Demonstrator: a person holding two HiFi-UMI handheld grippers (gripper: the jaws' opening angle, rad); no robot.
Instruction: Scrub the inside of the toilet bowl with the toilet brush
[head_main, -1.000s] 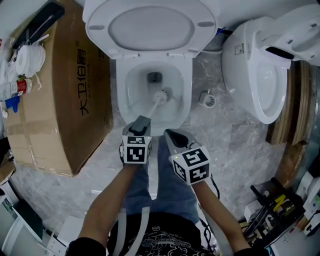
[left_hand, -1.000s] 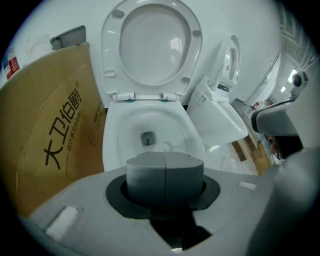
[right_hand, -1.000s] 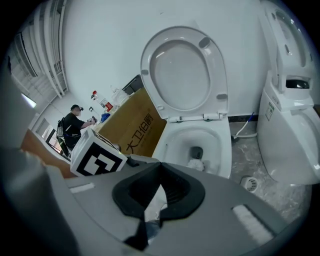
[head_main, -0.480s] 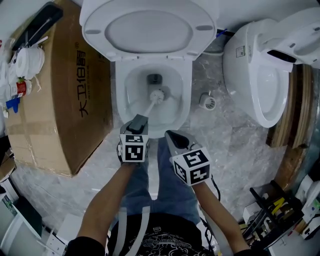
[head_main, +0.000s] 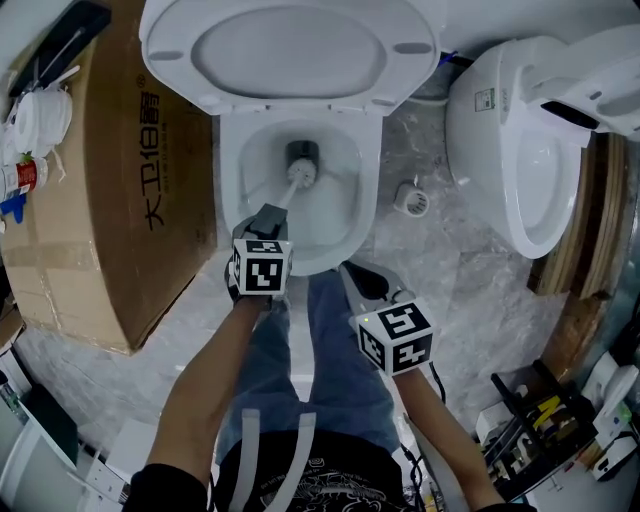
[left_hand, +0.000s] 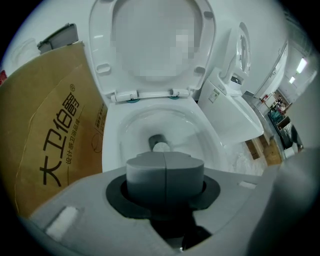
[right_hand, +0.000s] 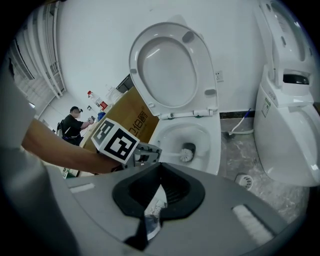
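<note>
Seen from the head view, the left tool (head_main: 271, 220) is clamped shut on the handle of the single toilet brush (head_main: 298, 172). Its white bristle head is set deep in the toilet bowl (head_main: 232, 170), against the dark drain opening (head_main: 303, 151). The right tool (head_main: 358, 279) is held apart from it, just in front of the bowl's rim, jaws drawn together with nothing between them. Two toilets are counted, the second toilet (head_main: 520, 160) at the right, and one cardboard box (head_main: 110, 200) at the left. In the left gripper view, the grey pads (left_hand: 145, 172) are pressed together, with the brush head visible beyond them. In the right gripper view, the seat lid (right_hand: 167, 70) is shown raised and one person (right_hand: 72, 125) is seen in the background.
</note>
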